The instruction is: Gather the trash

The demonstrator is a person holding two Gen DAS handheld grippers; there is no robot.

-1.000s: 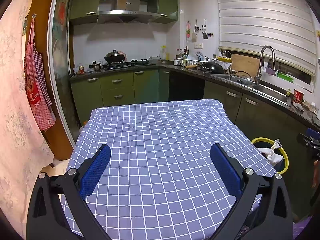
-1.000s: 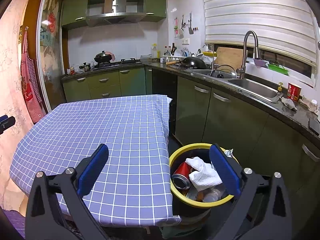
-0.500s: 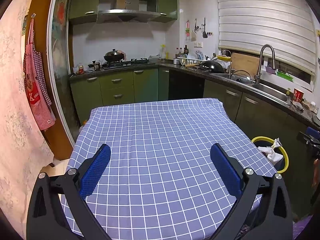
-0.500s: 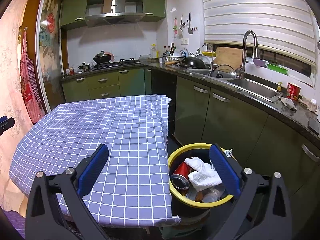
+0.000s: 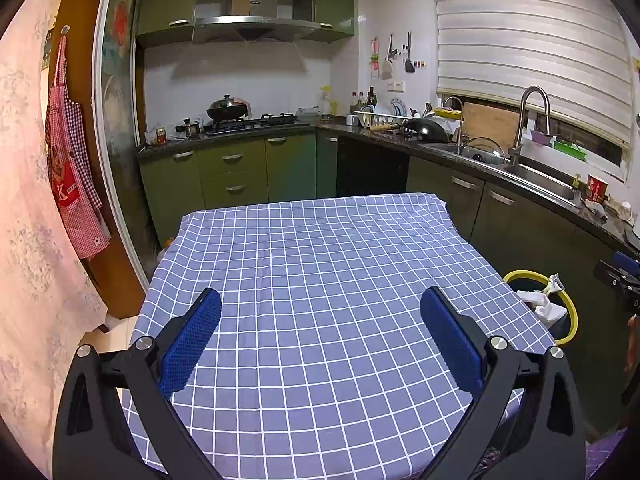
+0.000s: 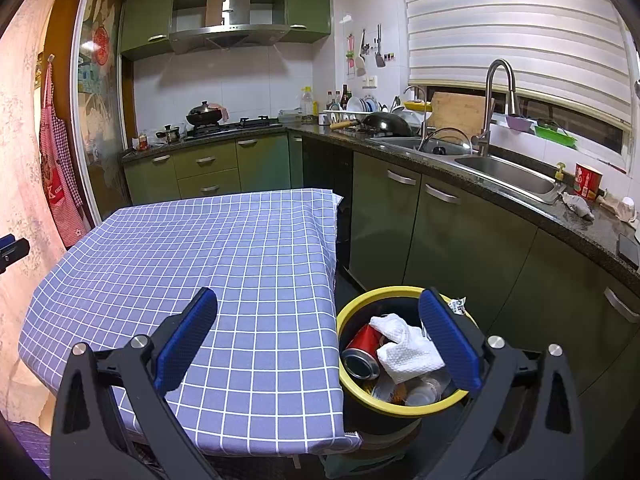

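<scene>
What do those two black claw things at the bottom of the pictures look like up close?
Both look alike. The left gripper and the right gripper each have two matte black plastic prongs with cut-out slots, silver round screws at the joints, and textured bright blue pads lining the inner faces. No cables, markings or sleeves show.

The right gripper (image 6: pixel 318 310) is hovering with its blue-padded fingers (image 6: pixel 187 338) spread wide and nothing between them, straddling the table's right edge. A blue checked tablecloth (image 6: pixel 200 256) is covering the table, and just beside it on the floor a yellow-rimmed bin (image 6: pixel 360 300) is holding a crumpled white paper towel (image 6: pixel 408 348), a red can (image 6: pixel 362 350) lying on its side and other scraps. Behind, a steel sink (image 6: pixel 508 174) is sitting in the dark countertop (image 6: pixel 576 226).
</scene>
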